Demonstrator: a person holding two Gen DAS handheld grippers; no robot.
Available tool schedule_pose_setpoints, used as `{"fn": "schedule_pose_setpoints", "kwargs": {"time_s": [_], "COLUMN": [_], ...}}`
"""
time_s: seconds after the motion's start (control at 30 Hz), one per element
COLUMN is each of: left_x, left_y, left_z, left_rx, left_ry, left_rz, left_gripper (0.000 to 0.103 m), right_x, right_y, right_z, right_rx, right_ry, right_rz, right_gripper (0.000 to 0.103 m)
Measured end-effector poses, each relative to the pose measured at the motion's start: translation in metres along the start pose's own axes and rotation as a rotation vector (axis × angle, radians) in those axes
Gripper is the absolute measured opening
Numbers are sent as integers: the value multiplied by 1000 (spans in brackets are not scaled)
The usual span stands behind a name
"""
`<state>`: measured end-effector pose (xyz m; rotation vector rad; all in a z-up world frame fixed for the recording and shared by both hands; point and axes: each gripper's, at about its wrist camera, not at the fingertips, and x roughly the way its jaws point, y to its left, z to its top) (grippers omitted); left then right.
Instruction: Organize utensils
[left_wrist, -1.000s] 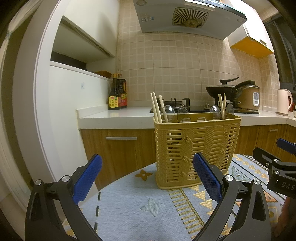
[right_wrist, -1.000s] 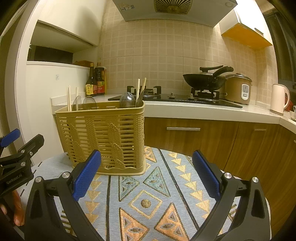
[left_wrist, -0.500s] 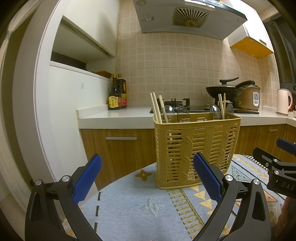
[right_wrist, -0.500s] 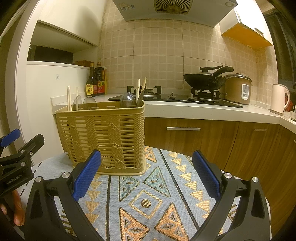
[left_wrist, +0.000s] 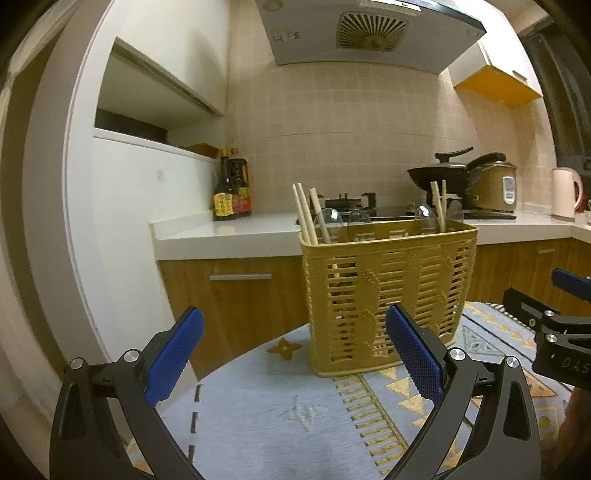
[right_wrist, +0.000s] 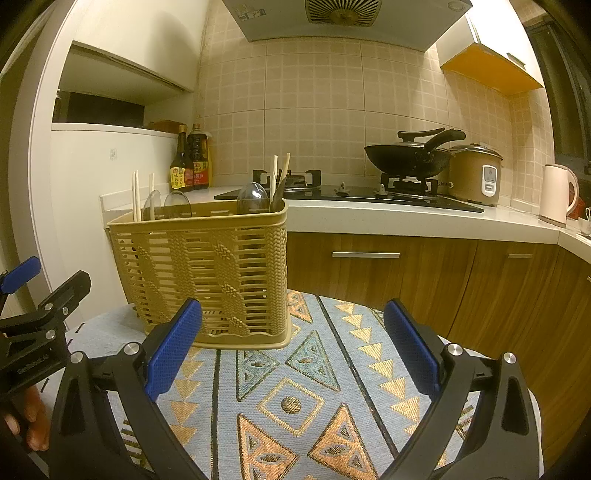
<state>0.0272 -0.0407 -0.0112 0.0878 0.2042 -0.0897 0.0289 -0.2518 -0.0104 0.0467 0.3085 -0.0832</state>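
Note:
A tan slatted utensil basket (left_wrist: 388, 291) (right_wrist: 207, 273) stands upright on the patterned tablecloth. Wooden chopsticks (left_wrist: 304, 214) (right_wrist: 136, 195) and clear plastic spoons (left_wrist: 330, 219) (right_wrist: 253, 197) stick out of its top at both ends. My left gripper (left_wrist: 293, 354) hovers open in front of the basket, nothing between its blue pads. My right gripper (right_wrist: 291, 350) is also open and empty, just right of the basket's front. Each gripper shows at the edge of the other's view: the right gripper (left_wrist: 554, 325) and the left gripper (right_wrist: 33, 295).
The tablecloth (right_wrist: 295, 387) covers a small round table. Behind it runs a kitchen counter (left_wrist: 229, 236) with sauce bottles (left_wrist: 231, 192), a stove with a wok (right_wrist: 410, 155), a rice cooker (right_wrist: 476, 173) and a kettle (right_wrist: 557, 194). A hand (right_wrist: 29, 424) shows at lower left.

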Motion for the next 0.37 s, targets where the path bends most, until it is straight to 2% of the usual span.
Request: {"fn": "schedule_pose_setpoints", "kwargs": {"time_s": [0.37], "left_x": [-2], "left_y": [0], "left_z": [-1], "left_rx": [15], "left_ry": [0], "left_rz": [-24], "left_gripper": [96], "right_x": [1], "right_y": [0], "right_z": [0], "right_rx": [-1], "right_ry": [1], "right_rz": [0], "right_gripper": [94]}}
